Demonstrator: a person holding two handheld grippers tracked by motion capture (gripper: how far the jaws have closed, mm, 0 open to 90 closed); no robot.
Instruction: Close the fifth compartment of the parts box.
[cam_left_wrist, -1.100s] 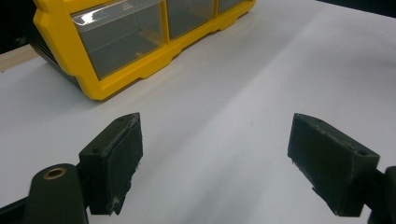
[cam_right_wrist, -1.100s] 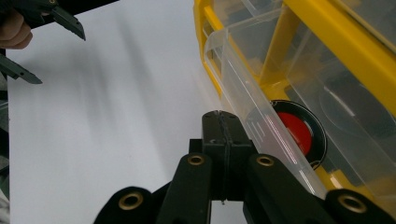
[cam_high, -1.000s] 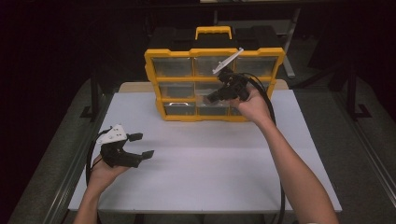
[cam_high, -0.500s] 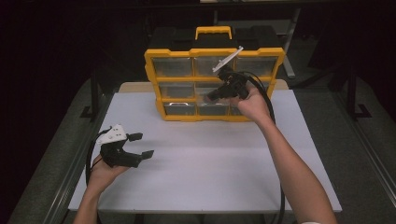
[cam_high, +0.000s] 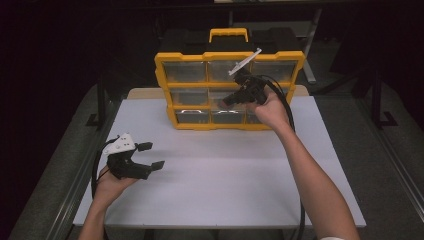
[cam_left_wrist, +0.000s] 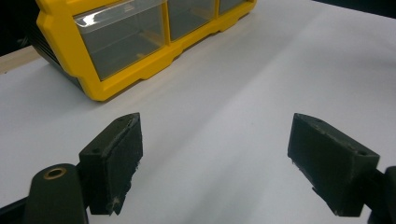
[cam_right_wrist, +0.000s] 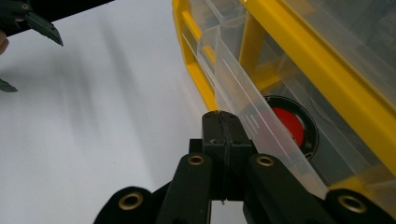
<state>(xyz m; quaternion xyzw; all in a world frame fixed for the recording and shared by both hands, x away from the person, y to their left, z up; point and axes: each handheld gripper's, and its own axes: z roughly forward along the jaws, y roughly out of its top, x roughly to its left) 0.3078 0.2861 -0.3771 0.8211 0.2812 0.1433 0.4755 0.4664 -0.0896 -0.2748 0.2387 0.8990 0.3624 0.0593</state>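
A yellow organizer (cam_high: 162, 75) with clear drawers stands upright at the back of the white table (cam_high: 225, 185). My right gripper (cam_high: 227, 101) is at its middle row, jaws shut. In the right gripper view the closed tips (cam_right_wrist: 219, 116) lie against the front edge of a clear drawer (cam_right_wrist: 247, 102) that sticks out a little from the frame; I see nothing between the pads. Inside that drawer lies a round black object with a red centre (cam_right_wrist: 289, 123). My left gripper (cam_high: 150, 155) hovers low over the table's left front, jaws wide open and empty (cam_left_wrist: 215, 126).
The organizer (cam_left_wrist: 93, 70) has a yellow carry handle (cam_high: 228, 34) on top and a black case behind it. A wooden strip (cam_high: 145, 93) runs along the table's far edge. Cables trail from both grippers toward the front edge. Dark floor surrounds the table.
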